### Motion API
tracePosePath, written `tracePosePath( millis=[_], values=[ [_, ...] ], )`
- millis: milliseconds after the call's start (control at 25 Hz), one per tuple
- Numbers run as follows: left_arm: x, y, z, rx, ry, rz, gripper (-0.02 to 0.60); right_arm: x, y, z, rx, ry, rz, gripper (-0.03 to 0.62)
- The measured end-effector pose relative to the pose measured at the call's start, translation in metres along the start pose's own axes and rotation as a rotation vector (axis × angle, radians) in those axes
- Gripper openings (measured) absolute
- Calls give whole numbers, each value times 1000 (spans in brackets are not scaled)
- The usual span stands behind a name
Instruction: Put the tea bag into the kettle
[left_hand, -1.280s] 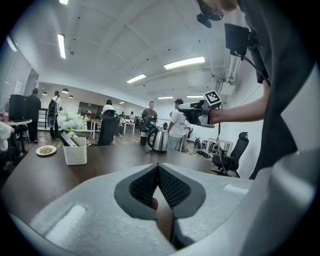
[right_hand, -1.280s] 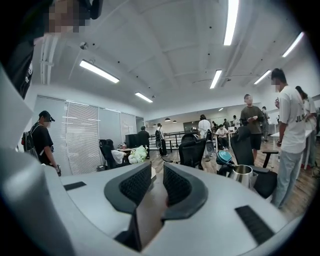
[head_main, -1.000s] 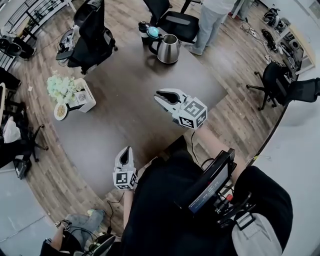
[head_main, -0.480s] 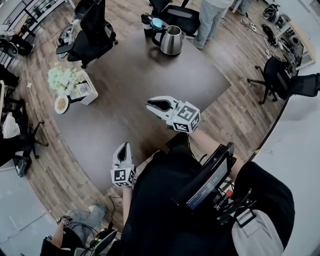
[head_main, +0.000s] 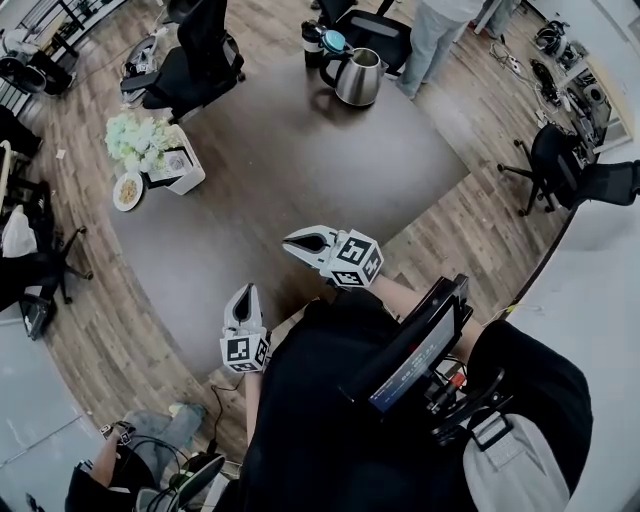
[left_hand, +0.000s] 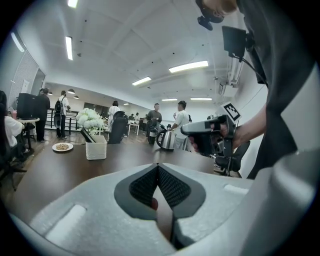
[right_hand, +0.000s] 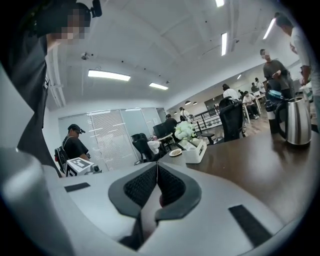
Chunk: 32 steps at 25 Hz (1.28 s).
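Right hand-held gripper (head_main: 290, 240) hangs over the near part of the counter (head_main: 300, 170) and points left across the person's front. Its jaws have just been closing and now meet pad to pad, with nothing caught between them in its own view. Left hand-held gripper (head_main: 244, 292) sits nearer the body at the counter's near edge, aimed toward the far side, its jaws likewise pressed together on nothing. Both are close to the person and well apart from everything on the counter, so I judge them to be at rest rather than at work. No tea bag shows in any view, neither in the jaws nor on the dark top. The kettle (head_main: 358, 77) stands at the far end, too small to see into, so the bag may lie inside it or be out of sight elsewhere. A flask (head_main: 322, 45) stands just left of the kettle. At the far left are a white box (head_main: 180, 172) of flowers and a plate (head_main: 127, 190). The only print is the square black-and-white markers (head_main: 352, 258) on the gripper cubes. The card on the box and the chest screen (head_main: 405, 365) are too small to read.
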<state>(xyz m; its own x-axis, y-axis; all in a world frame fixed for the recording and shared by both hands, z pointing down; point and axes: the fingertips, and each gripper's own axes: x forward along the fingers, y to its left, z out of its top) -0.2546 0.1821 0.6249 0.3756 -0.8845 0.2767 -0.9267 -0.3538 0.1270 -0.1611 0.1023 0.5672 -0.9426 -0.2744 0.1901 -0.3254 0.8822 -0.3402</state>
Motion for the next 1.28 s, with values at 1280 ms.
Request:
tracePosePath(
  millis=[1280],
  values=[
    [-83,7,-50,-77,78,15,3,27,110,-130,122,228,97,6]
  ],
)
